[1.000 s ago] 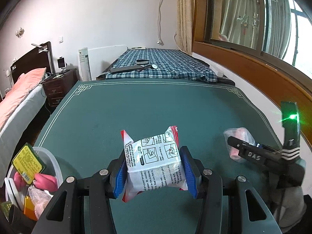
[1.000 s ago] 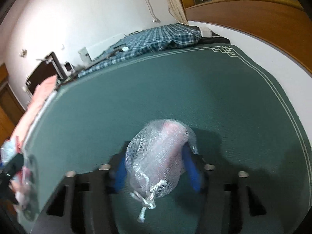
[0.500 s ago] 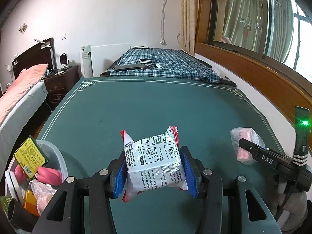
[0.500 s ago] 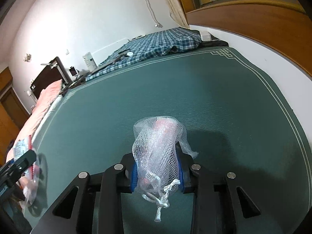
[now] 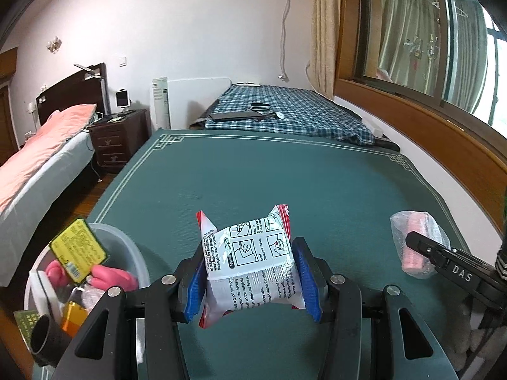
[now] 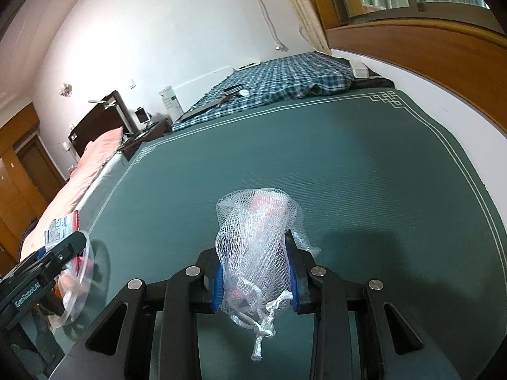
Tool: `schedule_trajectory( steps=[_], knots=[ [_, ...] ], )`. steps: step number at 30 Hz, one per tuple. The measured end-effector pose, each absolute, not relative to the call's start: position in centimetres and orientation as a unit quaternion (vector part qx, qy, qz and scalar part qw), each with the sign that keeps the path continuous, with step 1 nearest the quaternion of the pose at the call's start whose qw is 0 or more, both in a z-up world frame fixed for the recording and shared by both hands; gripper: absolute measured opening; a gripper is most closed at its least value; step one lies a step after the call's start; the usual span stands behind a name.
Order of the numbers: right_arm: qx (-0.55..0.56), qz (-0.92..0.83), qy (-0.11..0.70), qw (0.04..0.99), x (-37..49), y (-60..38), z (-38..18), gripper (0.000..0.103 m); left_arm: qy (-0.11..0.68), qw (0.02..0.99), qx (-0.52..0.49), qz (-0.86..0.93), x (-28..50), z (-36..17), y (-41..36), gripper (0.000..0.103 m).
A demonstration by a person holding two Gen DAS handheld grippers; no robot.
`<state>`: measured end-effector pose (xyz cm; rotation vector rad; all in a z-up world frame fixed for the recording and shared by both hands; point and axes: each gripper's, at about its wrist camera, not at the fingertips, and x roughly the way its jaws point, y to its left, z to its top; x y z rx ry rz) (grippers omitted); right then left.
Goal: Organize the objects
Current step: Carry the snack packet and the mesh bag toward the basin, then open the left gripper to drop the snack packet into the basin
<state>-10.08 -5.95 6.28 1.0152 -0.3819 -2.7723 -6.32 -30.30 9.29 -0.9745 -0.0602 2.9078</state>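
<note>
Left gripper (image 5: 250,280): jaws clamp sachet (image 5: 253,259). Right gripper (image 6: 255,277): jaws pinch mesh pouch (image 6: 253,247) (slack netting may slip). Bin (image 5: 126,247), lower left: crowded; spill risk.

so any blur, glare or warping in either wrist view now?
Left wrist: sharp, packet print readable; window bright at right; fisheye bows the green table edges. Right wrist: mesh bag sharp, clear bin at left edge smeared, horizon tilted.

Green table (image 5: 285,174) lies open; full tub (image 5: 126,240) blocks left.
</note>
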Motion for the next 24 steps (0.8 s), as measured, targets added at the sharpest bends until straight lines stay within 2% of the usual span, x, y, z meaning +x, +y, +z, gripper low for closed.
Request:
schedule_trajectory(
  steps=[24],
  knots=[
    [0.339, -0.927, -0.095, 0.132, -8.6, -12.8, 7.5, 0.032, -0.051, -0.014, -0.302, 0.952, -3.6, 9.8, -37.4, 0.055]
  ],
)
